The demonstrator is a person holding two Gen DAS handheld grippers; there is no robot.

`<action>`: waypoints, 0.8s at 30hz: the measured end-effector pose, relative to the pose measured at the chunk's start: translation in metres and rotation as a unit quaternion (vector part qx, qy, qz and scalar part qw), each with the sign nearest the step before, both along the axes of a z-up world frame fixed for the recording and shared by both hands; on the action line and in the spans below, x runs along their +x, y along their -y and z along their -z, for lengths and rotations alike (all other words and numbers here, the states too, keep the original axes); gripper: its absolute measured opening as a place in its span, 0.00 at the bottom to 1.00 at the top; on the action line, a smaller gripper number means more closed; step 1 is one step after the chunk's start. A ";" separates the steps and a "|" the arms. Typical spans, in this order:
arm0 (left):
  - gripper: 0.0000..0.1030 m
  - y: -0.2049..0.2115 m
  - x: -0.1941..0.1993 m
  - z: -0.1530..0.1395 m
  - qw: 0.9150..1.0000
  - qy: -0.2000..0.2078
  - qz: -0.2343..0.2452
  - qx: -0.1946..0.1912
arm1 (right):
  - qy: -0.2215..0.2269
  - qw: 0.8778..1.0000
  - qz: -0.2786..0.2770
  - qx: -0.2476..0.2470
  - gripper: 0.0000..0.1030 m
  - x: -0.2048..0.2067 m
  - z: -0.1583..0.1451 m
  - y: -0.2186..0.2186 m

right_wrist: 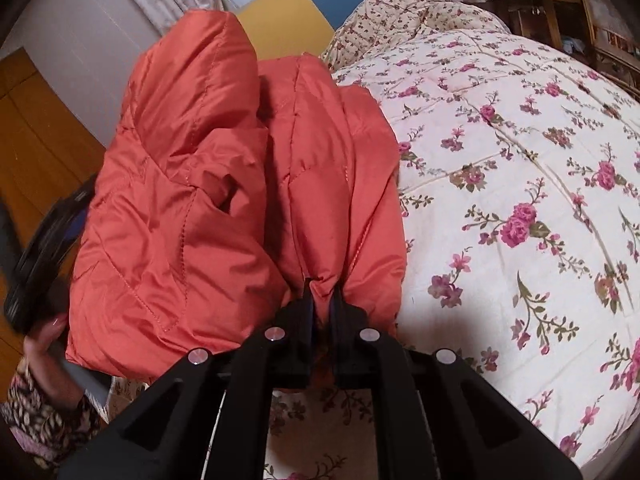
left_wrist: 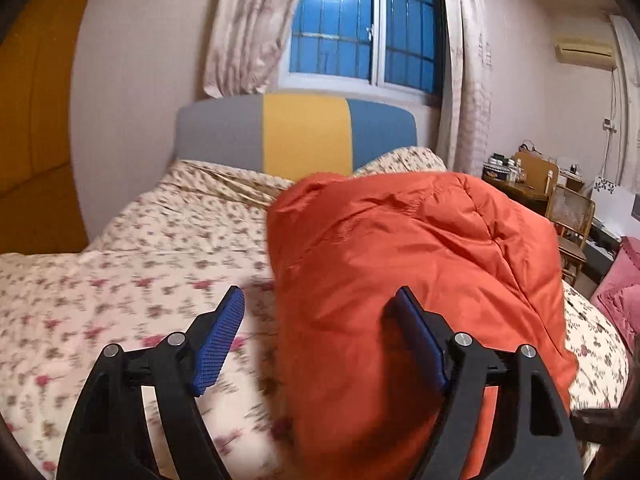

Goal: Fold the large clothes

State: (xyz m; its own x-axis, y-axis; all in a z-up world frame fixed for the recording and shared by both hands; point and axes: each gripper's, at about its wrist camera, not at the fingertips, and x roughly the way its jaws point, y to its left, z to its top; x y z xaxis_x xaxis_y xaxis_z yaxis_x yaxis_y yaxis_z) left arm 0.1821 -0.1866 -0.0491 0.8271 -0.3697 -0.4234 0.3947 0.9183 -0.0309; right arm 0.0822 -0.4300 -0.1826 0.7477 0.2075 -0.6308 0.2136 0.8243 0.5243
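Right tongs clamp a fold of the orange jacket on the bed; left tongs spread, empty.

Left wrist view: set just behind the spread blue fingertips, low over the floral bedspread, facing the striped headboard and barred window, with the orange padded jacket close ahead on the right. Right wrist view: tilted down steeply, very near the jacket, rolled so the headboard slants across the top. Shared by both: jacket, bedspread, headboard, window corner, wooden chair at the far side.
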 end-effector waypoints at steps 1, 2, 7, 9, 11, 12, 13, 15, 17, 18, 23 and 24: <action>0.74 0.012 0.005 0.000 1.000 -0.005 0.009 0.004 | 0.002 1.000 -0.001 -0.010 0.08 0.001 -0.004 -0.002; 0.72 0.021 0.008 0.000 1.000 -0.006 0.015 0.009 | 0.005 1.000 0.000 -0.030 0.09 -0.002 -0.012 -0.002; 0.69 0.054 0.006 0.005 0.998 -0.048 0.030 0.042 | 0.062 0.992 0.061 -0.087 0.13 -0.018 -0.066 0.016; 0.69 0.067 0.011 0.002 0.995 -0.068 0.034 0.070 | 0.086 0.990 0.056 -0.097 0.15 -0.005 -0.092 0.020; 0.69 0.074 0.014 -0.001 0.993 -0.082 0.036 0.083 | 0.094 0.989 0.041 -0.111 0.17 0.018 -0.111 0.019; 0.69 0.078 0.016 0.000 0.991 -0.089 0.036 0.090 | 0.093 0.988 0.033 -0.121 0.18 0.035 -0.119 0.016; 0.69 0.083 0.019 -0.002 0.990 -0.094 0.028 0.103 | 0.091 0.988 0.023 -0.125 0.18 0.054 -0.124 0.014; 0.75 0.093 0.027 -0.004 0.987 -0.104 0.003 0.121 | 0.085 0.988 0.010 -0.126 0.21 0.092 -0.126 0.006; 0.80 0.098 0.037 -0.006 0.986 -0.117 -0.023 0.119 | 0.066 0.991 0.017 -0.117 0.22 0.127 -0.118 0.006; 0.82 0.099 0.042 -0.006 0.985 -0.123 -0.034 0.121 | 0.055 0.991 0.020 -0.120 0.21 0.142 -0.112 0.007; 0.91 0.105 0.060 0.013 0.982 -0.127 -0.049 0.130 | 0.016 0.989 0.031 -0.147 0.19 0.183 -0.075 0.015; 0.91 0.106 0.062 0.016 0.982 -0.127 -0.046 0.129 | 0.014 0.988 0.031 -0.149 0.19 0.181 -0.067 0.018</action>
